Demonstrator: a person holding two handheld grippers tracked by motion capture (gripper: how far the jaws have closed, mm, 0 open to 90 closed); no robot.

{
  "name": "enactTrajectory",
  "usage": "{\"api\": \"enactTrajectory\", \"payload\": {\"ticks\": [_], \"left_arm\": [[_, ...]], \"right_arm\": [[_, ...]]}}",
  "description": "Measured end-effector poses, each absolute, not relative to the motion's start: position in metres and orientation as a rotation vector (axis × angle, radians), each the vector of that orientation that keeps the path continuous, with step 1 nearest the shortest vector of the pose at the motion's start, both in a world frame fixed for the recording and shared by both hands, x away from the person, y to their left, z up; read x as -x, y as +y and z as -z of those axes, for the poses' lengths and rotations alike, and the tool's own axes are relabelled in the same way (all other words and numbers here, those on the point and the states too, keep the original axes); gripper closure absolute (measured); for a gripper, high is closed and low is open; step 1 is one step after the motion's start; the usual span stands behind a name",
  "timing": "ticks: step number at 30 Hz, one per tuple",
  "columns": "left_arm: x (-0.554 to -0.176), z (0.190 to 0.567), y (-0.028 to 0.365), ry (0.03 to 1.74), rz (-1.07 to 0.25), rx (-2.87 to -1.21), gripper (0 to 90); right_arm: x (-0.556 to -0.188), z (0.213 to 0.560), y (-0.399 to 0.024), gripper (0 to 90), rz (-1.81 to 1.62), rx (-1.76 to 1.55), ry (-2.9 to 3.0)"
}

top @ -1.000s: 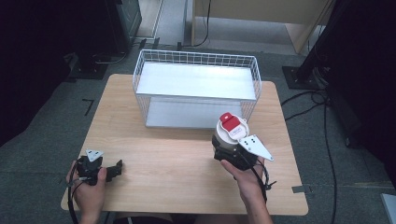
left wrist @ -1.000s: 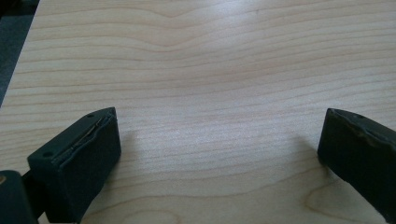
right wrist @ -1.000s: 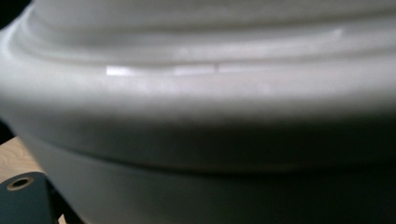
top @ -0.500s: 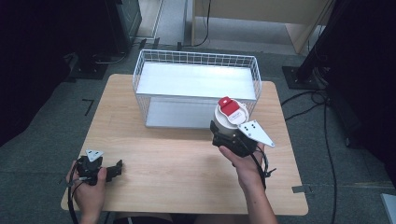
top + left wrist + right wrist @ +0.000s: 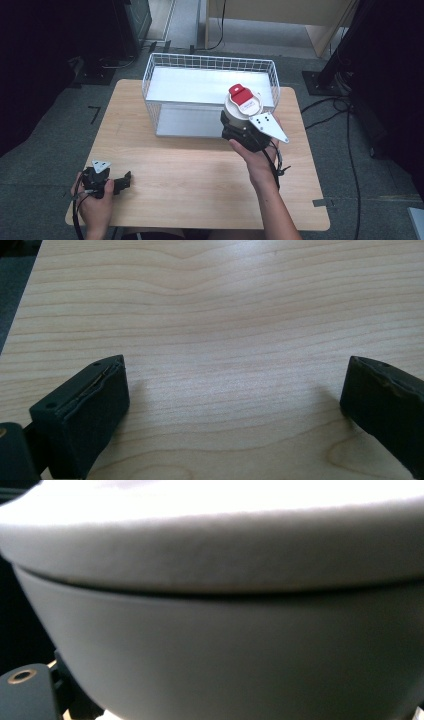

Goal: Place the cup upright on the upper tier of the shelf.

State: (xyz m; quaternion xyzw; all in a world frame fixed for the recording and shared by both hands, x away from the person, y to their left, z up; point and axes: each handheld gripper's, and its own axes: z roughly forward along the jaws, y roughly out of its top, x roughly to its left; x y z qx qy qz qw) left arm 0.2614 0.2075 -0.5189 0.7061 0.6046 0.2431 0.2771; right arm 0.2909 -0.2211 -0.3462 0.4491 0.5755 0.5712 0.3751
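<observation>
You had R gripper [image 5: 239, 131] clamped on rigid, smooth-walled tub [image 5: 242, 106] w/ lid; L gripper [image 5: 125, 181] open, idle. Grip low on body.

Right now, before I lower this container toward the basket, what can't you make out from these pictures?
- Right hand-held gripper, high view: its jaws hidden behind the container; right gripper view too close and blurred.
- Container contents: lid on.
- Red label print: too small.
- Wire basket, lower level: near right part hidden by the container.
</observation>
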Motion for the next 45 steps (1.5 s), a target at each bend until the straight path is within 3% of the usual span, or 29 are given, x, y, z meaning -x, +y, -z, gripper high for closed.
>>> {"api": "enactTrajectory", "payload": {"ticks": [17, 45], "left_arm": [[-0.261, 0.519, 0.207, 1.623, -0.653, -1.896, 0.0], [-0.262, 0.519, 0.208, 1.620, -0.653, -1.899, 0.0]], "right_arm": [[-0.333, 0.317, -0.215, 8.2, -1.431, -1.145, 1.397], [-0.418, 0.312, -0.201, 8.2, -1.444, -1.183, 1.417]]}}
